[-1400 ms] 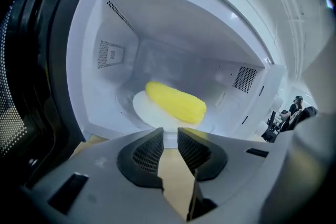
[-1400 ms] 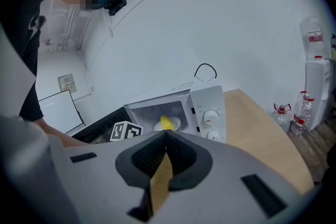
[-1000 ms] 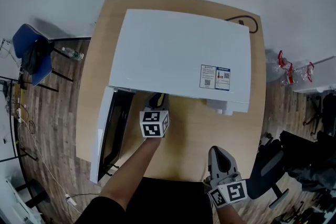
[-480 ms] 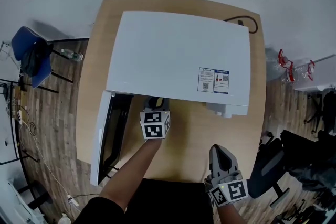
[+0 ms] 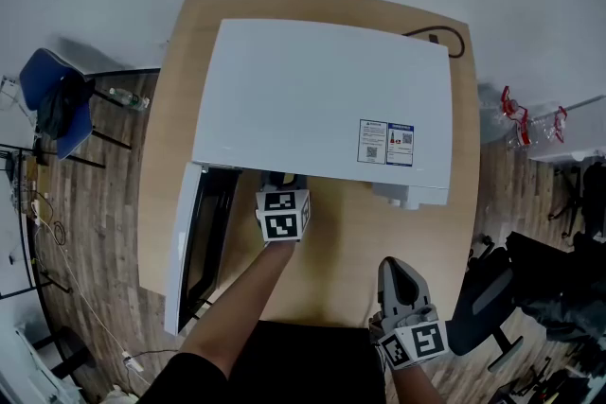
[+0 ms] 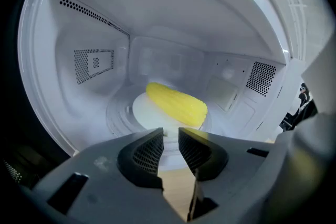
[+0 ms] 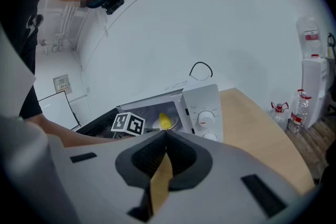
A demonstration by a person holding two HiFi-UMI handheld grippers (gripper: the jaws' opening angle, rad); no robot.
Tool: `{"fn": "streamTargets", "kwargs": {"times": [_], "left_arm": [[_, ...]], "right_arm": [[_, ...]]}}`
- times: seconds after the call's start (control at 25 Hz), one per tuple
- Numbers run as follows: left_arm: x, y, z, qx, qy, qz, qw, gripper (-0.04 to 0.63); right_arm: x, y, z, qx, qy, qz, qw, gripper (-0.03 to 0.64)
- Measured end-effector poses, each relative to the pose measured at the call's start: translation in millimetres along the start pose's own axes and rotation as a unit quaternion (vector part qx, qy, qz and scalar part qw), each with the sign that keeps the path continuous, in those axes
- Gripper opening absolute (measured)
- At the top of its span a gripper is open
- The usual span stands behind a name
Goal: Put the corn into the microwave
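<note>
My left claw (image 5: pixel 281 181) sits at the mouth of the microwave (image 5: pixel 322 99), centre of the head view, tips tucked just under the front edge of its white top. In the left gripper view the left claw (image 6: pixel 170 137) is released. The jaws have just been opening, there is a narrow gap between the pads, and nothing is in it.

The corn (image 6: pixel 176 104) is inside the microwave, lying on the round plate (image 6: pixel 139 111) mid-frame. It runs diagonally from upper left to lower right. It is just past my fingertips and not touching them. Vented side walls (image 6: pixel 94 65) show to the left and right of it.

The microwave door (image 5: pixel 189 241) is swung open at lower left of the head view, hanging past the edge of the wooden table (image 5: pixel 379 232).

My right claw (image 5: pixel 396 272) is at lower right of the head view, over the near table edge, well apart from the microwave. In the right gripper view the right claw (image 7: pixel 165 136) is clenched, jaw tips meeting, nothing held. That view also shows the corn (image 7: pixel 164 121) as a small yellow spot in the open microwave, with the knobs (image 7: pixel 206 118) on the panel just right of it.

A black cable (image 5: pixel 453 41) loops at the table's upper right corner. A blue chair (image 5: pixel 57 99) stands on the floor at far left.
</note>
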State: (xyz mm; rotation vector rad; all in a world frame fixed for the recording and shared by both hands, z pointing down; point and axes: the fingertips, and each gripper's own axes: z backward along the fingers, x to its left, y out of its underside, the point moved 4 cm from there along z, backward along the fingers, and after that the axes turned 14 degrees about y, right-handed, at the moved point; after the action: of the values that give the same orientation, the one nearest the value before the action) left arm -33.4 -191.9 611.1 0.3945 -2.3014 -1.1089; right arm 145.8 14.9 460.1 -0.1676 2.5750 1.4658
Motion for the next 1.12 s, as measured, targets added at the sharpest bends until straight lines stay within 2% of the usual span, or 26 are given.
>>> {"fn": "streamTargets", "kwargs": {"times": [0.32, 0.52, 0.76, 0.92, 1.0, 1.12], "left_arm": [[-2.2, -4.6, -6.9, 0.001, 0.011, -0.004, 0.9999, 0.105], [-10.2, 3.7, 20.6, -0.010, 0.021, 0.011, 0.9997, 0.107], [-62.2, 21.7, 105.4, -0.024, 0.080, 0.012, 0.9964, 0.107], [-104.7, 19.5, 184.9, -0.067, 0.116, 0.004, 0.9910, 0.032], [-126.0, 22.4, 225.3, -0.091, 0.125, 0.004, 0.9880, 0.021], [-158.9, 35.0, 272.7, -0.102, 0.141, 0.008, 0.9847, 0.018]], "right_arm": [[4.0, 4.8, 11.9, -0.002, 0.002, 0.004, 1.000, 0.060], [7.2, 2.4, 22.1, -0.017, 0.000, 0.014, 1.000, 0.060], [24.3, -8.1, 59.2, -0.045, -0.005, 0.027, 0.999, 0.060], [39.3, -0.5, 96.8, -0.056, -0.002, 0.034, 0.998, 0.060], [43.8, 8.2, 116.4, -0.054, 0.005, 0.035, 0.998, 0.060], [50.8, 17.5, 140.8, -0.052, 0.009, 0.035, 0.998, 0.060]]}}
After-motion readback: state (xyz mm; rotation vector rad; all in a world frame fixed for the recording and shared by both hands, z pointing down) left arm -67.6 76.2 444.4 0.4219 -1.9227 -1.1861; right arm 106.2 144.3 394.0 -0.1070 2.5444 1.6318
